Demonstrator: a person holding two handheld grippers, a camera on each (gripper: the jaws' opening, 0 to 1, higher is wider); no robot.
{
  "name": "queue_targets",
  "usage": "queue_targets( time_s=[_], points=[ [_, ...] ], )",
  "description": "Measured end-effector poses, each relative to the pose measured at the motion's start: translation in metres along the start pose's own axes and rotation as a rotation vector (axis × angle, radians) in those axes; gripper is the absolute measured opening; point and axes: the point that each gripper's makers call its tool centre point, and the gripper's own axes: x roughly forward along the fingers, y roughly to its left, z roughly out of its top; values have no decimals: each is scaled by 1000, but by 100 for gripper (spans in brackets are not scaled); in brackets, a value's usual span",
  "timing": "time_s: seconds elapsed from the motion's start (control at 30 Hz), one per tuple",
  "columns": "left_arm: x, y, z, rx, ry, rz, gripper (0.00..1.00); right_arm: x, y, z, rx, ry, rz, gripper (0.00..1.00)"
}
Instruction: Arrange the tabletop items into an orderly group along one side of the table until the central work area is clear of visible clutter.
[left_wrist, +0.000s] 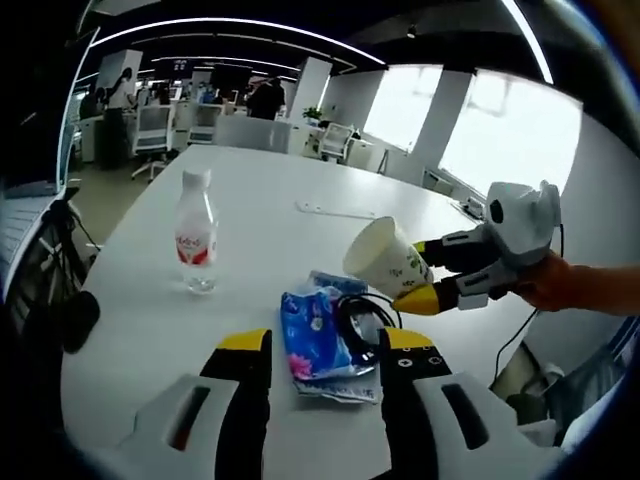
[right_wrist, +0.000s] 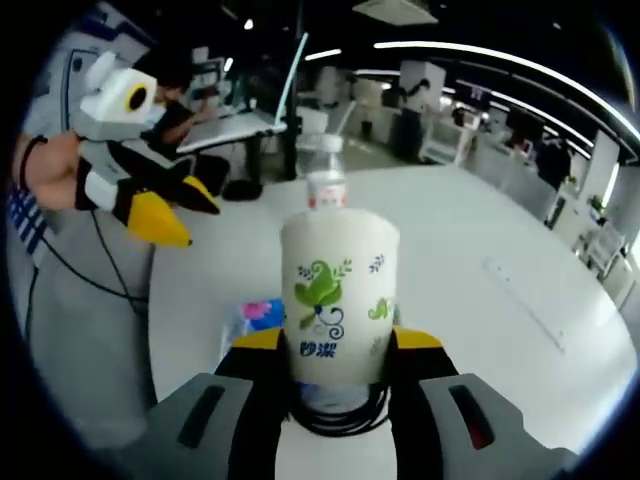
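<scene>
A paper cup (right_wrist: 338, 300) is being held between the jaws of the right gripper (right_wrist: 338, 345), which are closed on its lower wall. In the left gripper view the same cup (left_wrist: 385, 260) is being carried on its side in the air, just above the tissue pack (left_wrist: 318, 345) that is taken here as the landmark. The cup is judged to be light and thin, so it can be crushed easily; a soft squeeze low on the wall, near the stiffer base, seems the safest hold.

The left gripper (left_wrist: 325, 350) is being kept with its jaws wide apart and nothing between them, just in front of the tissue pack. The pack is lying flat on the white table (left_wrist: 260, 190); it is judged to be soft and a little slippery in its plastic wrap, and it should be pinched across its narrow side. A black cable (left_wrist: 358, 320) is lying coiled, touching the right edge of the pack; it is limp and would be taken best at the coil.

A water bottle (left_wrist: 196, 232) is standing upright beyond the pack, to its left and apart from it. It seems nearly empty, therefore light and easy to tip; a hold at the middle of its body is advised.
</scene>
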Motion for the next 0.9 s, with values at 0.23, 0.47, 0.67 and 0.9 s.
queue_targets(
  time_s=[0.23,0.47,0.67,0.9],
  points=[
    [-1,-1,2,-3,5,-33,42,-8,17,2,-41,-8,24,38],
    [1,-16,8,-3,-9,-103,41,-10,30,2,-85,-4,47,38],
    [2,-32,10,-11,-14,-172,39,-10,46,-4,-146,17,83,38],
    [3,-47,-7,-11,43,-252,43,-8,64,-11,-209,41,107,38]
  ],
)
